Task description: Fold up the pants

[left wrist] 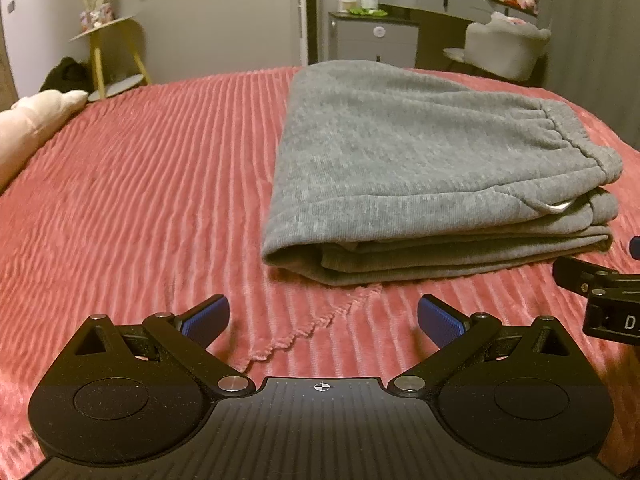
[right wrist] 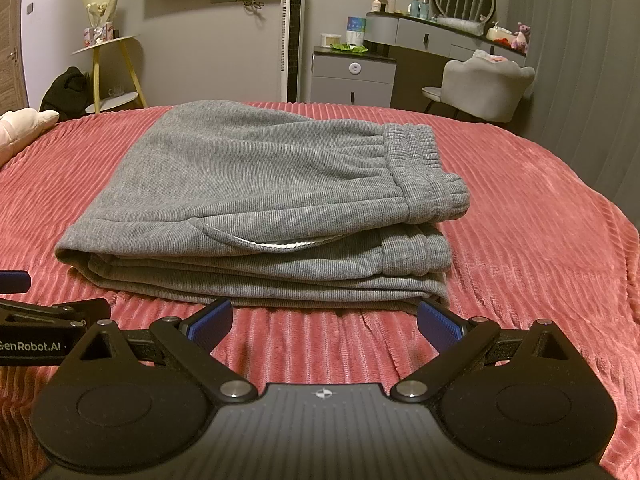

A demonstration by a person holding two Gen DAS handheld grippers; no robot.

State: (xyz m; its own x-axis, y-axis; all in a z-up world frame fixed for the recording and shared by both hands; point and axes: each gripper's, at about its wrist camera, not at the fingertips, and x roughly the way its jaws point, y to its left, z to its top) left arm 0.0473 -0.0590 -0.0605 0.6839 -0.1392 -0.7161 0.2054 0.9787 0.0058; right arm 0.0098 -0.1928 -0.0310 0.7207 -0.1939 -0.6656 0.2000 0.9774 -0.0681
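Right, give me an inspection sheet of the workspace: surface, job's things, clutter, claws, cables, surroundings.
Surface: pink ribbed bedspread, a few rucks near the claws.
Job's things: grey pants folded into a stacked bundle, elastic waistband on the right, a white pocket edge showing at the front.
Clutter: pale cushion at the left edge of the bed; nothing else seen on the bed.
Claws: left claw open, empty, short of the bundle; right claw open, empty, close to the front of the bundle.
Cables: a cord hanging from the wall socket under the screen; none on the bed.
Surroundings: yellow side table, grey cabinet, dressing table with bottles and a round mirror, grey chair.
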